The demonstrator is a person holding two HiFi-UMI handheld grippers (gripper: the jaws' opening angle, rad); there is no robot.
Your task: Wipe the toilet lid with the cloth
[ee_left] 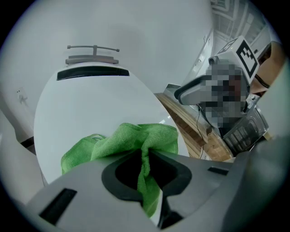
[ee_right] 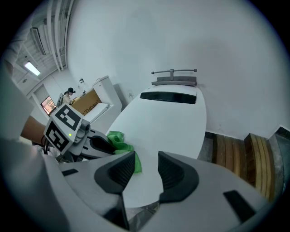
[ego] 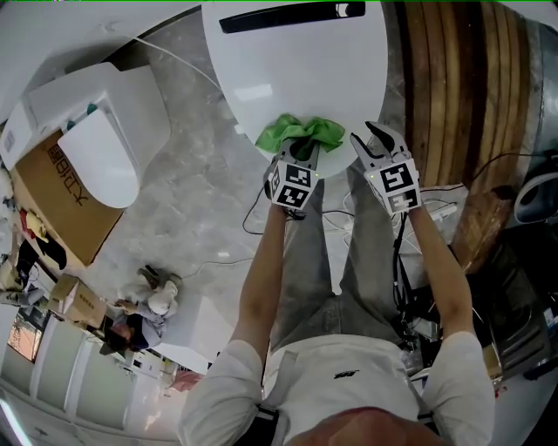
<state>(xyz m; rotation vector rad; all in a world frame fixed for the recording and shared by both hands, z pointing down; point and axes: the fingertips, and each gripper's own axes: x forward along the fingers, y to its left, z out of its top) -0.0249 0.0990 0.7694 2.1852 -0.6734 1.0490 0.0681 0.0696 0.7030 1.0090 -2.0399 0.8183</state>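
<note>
**Cloth gripped at the near rim, most of the lid ahead**

The left gripper (ego: 305, 153) (ee_left: 145, 168) has its jaws closed on a fold of the green microfibre cloth (ego: 299, 131) (ee_left: 121, 141). In the left gripper view a strip of fabric runs down between the two pads, and the rest bunches out in front. The cloth lies on the white oval toilet lid (ego: 296, 65) (ee_left: 90, 102) at the lid's 6 o'clock rim, the edge nearest the person.

The right gripper (ego: 373, 141) (ee_right: 147, 168) sits just beside the cloth at its 3 o'clock. Its jaws stand a narrow gap apart with nothing between them; only bare lid (ee_right: 170, 115) shows through the gap, and the cloth (ee_right: 118, 140) lies off at 9 o'clock.

From the cloth the lid runs away towards 12 o'clock, up to the black strip (ego: 292, 16) at its far end. The surface looks evenly white and glossy, so no streak or damp track marks off a wiped part from an unwiped one.

Judging by where the cloth rests, the work is at or near one end of a stroke, and the broad middle and far end of the lid are likely left to cover.

A second white toilet (ego: 105, 144) and a brown cardboard box (ego: 48, 196) stand at 9 o'clock, and brown wooden slats (ego: 453, 87) at 2 o'clock.
</note>
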